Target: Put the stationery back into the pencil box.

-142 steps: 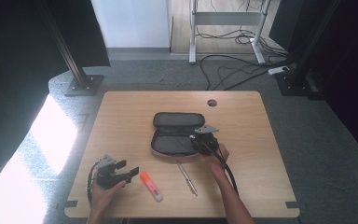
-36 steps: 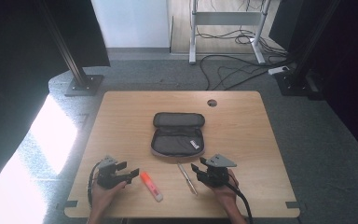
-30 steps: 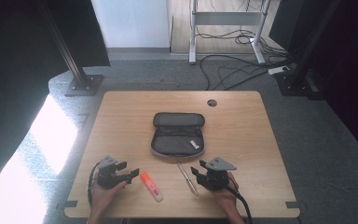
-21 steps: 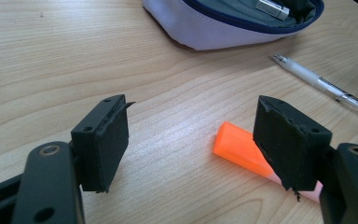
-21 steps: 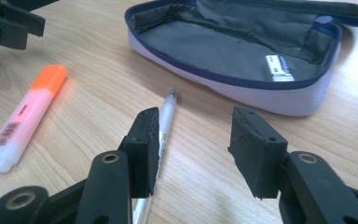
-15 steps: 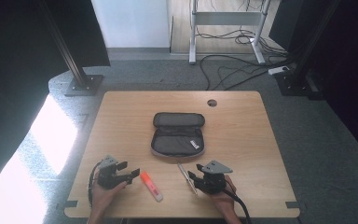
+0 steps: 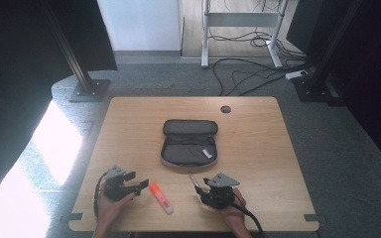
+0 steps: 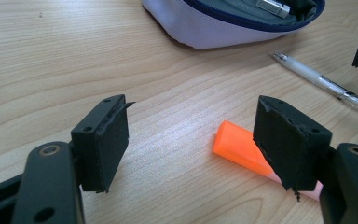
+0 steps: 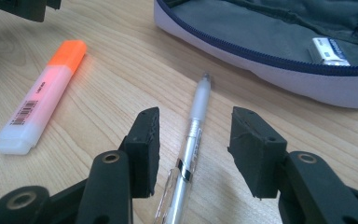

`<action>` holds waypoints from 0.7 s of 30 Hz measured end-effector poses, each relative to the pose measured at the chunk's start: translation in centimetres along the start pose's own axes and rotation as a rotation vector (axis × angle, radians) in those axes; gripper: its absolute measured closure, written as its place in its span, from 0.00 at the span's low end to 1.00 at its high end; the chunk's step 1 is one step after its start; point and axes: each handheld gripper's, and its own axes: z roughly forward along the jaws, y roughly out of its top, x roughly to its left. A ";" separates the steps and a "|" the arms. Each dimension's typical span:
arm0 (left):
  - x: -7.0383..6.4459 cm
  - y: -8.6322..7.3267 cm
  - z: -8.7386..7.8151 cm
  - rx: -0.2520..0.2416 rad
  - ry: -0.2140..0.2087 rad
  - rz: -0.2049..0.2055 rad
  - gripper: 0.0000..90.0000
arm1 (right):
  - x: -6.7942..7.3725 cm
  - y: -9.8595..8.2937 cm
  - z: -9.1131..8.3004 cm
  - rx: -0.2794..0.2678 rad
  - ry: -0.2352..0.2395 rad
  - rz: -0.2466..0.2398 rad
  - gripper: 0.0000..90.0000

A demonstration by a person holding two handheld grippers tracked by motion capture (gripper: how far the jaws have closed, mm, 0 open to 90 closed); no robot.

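Observation:
An open grey pencil case (image 7: 189,143) lies mid-table with a small white item (image 9: 328,51) inside. A clear pen (image 9: 191,140) lies on the wood in front of it, and my right gripper (image 9: 193,147) stands open with its jaws on either side of the pen, not closed on it. An orange highlighter (image 7: 160,197) with a white body lies to the left of the pen. My left gripper (image 7: 140,185) is open at the front left, its right jaw just beside the highlighter's orange cap (image 8: 237,147).
The wooden table (image 7: 258,134) has a round cable hole (image 7: 225,108) at the back right. Black frame posts, a desk frame and cables stand on the grey floor beyond the far edge.
My right gripper has come back from the pencil case to the front of the table and slid left until its open jaws straddle the pen. The left gripper has stayed put.

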 end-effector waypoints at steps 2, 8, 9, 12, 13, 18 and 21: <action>0.0 0.0 0.0 0.001 0.000 0.002 0.30 | 0.1 0.0 0.1 0.007 0.002 0.005 0.58; -0.1 0.0 0.2 0.008 -0.003 0.004 0.30 | 0.2 -0.1 0.4 0.023 0.006 0.011 0.58; -0.1 0.0 0.2 0.008 -0.003 0.004 0.30 | 0.3 -0.1 0.4 0.026 0.006 0.007 0.58; 0.0 0.0 0.1 0.006 -0.003 0.003 0.30 | 0.4 -0.1 0.6 0.032 0.008 0.003 0.59; 0.0 0.0 0.1 0.005 -0.004 0.002 0.30 | 0.4 -0.2 0.6 0.032 0.006 0.001 0.59; 0.0 0.0 0.1 0.007 -0.003 0.003 0.30 | 0.6 -0.3 0.9 0.049 0.005 -0.010 0.61; 0.0 0.0 0.2 0.007 -0.004 0.002 0.30 | 0.6 -0.3 1.0 0.059 -0.003 -0.011 0.64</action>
